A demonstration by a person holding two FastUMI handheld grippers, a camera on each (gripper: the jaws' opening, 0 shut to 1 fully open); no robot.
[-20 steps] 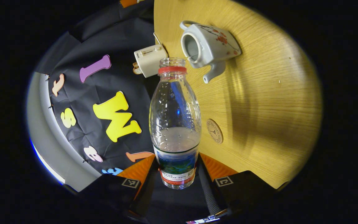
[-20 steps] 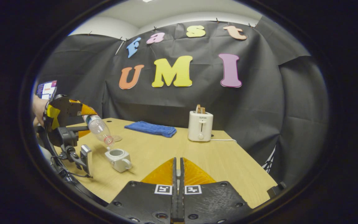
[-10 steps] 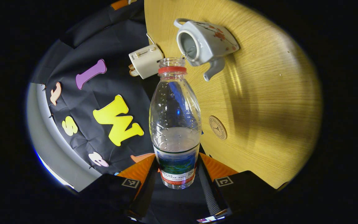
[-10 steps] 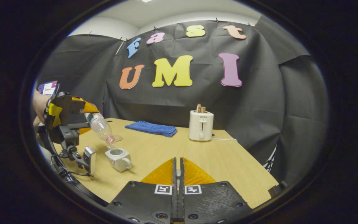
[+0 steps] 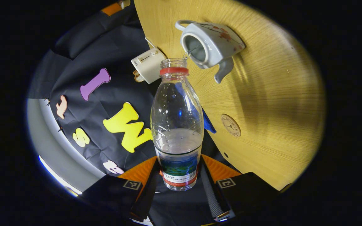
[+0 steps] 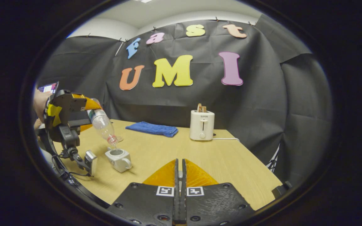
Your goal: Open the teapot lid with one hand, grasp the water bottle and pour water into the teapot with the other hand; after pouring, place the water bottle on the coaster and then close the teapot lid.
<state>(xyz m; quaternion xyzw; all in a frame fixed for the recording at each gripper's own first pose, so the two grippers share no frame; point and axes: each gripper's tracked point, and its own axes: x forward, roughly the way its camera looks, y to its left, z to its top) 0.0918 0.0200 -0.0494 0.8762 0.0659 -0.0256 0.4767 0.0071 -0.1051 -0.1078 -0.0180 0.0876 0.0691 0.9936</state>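
Note:
My left gripper (image 5: 178, 171) is shut on the lower body of a clear water bottle (image 5: 177, 119) with a red neck ring and no cap. The bottle is tilted mouth-down over the white flowered teapot (image 5: 211, 44), whose top stands open, and a thin trickle runs from the mouth into the opening. In the right gripper view the left gripper (image 6: 85, 114) holds the bottle (image 6: 103, 125) slanted above the teapot (image 6: 118, 158) at the table's left. My right gripper (image 6: 178, 161) hovers over the near table edge, shut, with a small pale sliver in the slit. A round coaster (image 5: 230, 125) lies beyond the teapot.
A white toaster (image 6: 202, 125) with a cord stands at the back of the wooden table (image 6: 231, 166). A folded blue cloth (image 6: 152, 128) lies at the back left. A person's hand (image 6: 39, 103) holds the left gripper.
The bottle has tipped more steeply and its mouth has come closer over the teapot opening. The right gripper has stayed put and shut.

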